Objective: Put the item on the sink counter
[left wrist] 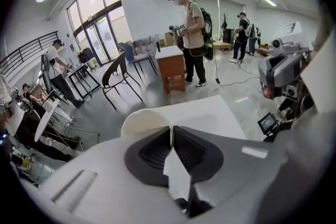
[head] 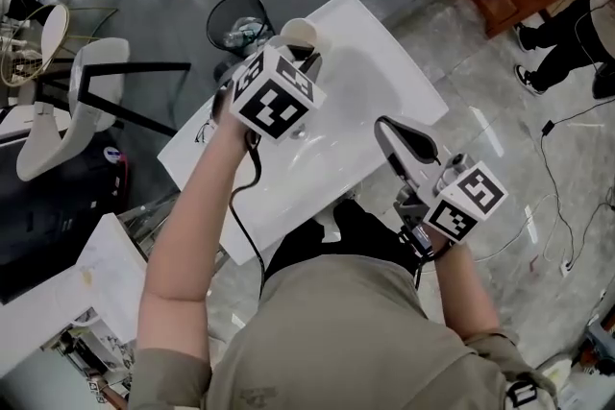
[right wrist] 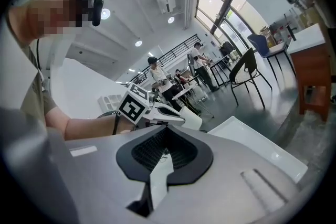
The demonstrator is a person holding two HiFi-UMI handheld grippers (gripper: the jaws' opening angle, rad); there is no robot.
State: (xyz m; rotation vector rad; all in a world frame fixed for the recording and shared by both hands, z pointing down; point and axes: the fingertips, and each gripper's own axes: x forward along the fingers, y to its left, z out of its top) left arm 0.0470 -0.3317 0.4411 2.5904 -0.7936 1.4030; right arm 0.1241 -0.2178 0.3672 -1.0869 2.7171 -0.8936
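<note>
White counter [head: 384, 77], plain cream cup [head: 300, 33]

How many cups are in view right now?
1. The cup is pinched by its wall in the left gripper, over the far edge of the white counter. The arms could hide others.

Large open lab hall: tall windows [left wrist: 100, 21], chairs [left wrist: 119, 80], worktables [left wrist: 83, 67].

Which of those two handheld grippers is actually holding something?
The left gripper: its fingers are pinched on the rim of a cream cup. The right gripper's fingers are shut together with nothing between them.
</note>
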